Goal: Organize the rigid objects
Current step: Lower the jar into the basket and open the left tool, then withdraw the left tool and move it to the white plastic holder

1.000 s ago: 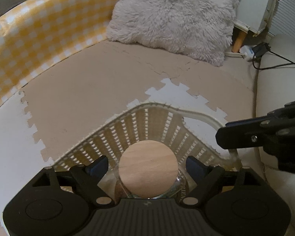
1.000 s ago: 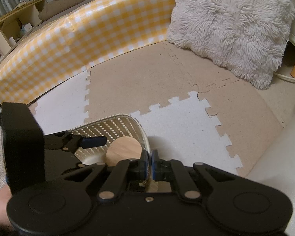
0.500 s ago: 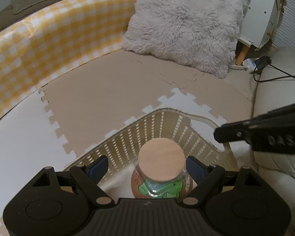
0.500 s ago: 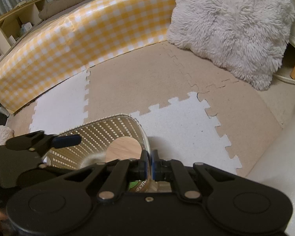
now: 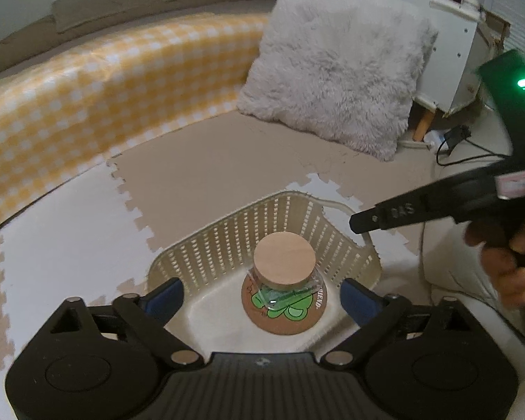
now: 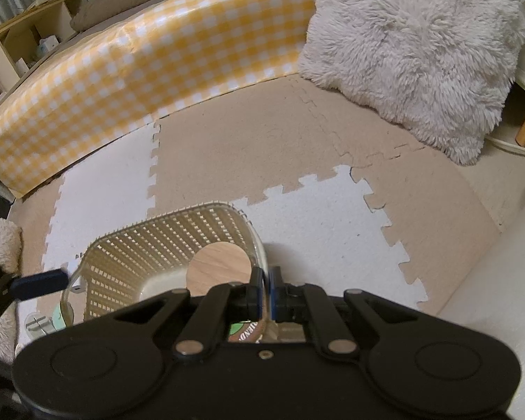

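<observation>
Left wrist view shows the whole jar (image 5: 284,281), wooden lid on, standing upright on the basket (image 5: 227,241) floor; the left gripper (image 5: 262,297) has just been opening, its spread jaws clear of the glass. Right wrist view hides the jar body but shows the right gripper (image 6: 266,292) pinching the basket's near rim. Foam mats (image 6: 248,147) lie bare up to the gingham barrier (image 6: 140,66) and fluffy cushion (image 6: 413,49).

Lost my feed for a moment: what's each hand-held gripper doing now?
Left hand-held gripper: open, just widened, above the jar.
Right hand-held gripper: shut on the basket rim.
</observation>
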The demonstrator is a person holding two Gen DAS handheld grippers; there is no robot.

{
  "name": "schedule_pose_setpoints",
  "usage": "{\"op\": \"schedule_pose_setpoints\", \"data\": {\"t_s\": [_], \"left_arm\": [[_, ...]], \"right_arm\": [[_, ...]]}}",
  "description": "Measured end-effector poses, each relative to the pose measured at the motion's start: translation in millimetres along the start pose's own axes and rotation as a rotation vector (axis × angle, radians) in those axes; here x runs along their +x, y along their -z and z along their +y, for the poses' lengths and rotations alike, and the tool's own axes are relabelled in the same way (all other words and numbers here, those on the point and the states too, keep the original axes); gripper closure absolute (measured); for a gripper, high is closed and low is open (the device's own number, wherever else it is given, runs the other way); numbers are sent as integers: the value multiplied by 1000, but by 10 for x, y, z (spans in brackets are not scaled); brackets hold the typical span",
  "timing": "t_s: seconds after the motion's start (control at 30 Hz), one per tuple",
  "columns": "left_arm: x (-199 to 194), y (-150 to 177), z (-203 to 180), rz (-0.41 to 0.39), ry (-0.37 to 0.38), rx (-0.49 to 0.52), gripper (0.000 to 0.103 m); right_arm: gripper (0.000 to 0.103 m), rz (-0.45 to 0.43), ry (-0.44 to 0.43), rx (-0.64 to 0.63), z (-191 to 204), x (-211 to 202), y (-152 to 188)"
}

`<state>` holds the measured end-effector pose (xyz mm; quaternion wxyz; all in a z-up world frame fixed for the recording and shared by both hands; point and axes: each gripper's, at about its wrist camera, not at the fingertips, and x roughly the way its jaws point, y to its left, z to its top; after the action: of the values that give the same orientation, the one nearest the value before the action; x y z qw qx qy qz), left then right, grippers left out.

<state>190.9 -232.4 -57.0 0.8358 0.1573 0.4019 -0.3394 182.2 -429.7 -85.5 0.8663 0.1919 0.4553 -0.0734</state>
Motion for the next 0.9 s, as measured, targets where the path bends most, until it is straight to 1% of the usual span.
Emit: {"op": "schedule_pose_setpoints", "data": {"t_s": [0.1,0.3,0.4,0.5,0.6,0.77,0.9], "left_arm": [[-188,56,18,-35,-4,-13,0],[-560,167,174,-111,-26,-78,0],[-715,232,318,-142,-56,-118,0],[-846,310,489,-162,-103,-150,0],[-931,387,667,-157,-151,-179,0],[-1038,556,1012,-147,-229,-258,0],[-1071,679,1262,-113,-276,-308,0]], "right_arm": [[99,0,2,-3,2,0,1],[99,0,5,-8,15,-5,7],[99,0,6,-9,21,-9,8],[99,0,8,-11,25,-10,12],[99,-1,8,-12,27,-10,12],[99,0,11,-14,31,-10,12],[99,-1,12,-15,34,-11,12]]}}
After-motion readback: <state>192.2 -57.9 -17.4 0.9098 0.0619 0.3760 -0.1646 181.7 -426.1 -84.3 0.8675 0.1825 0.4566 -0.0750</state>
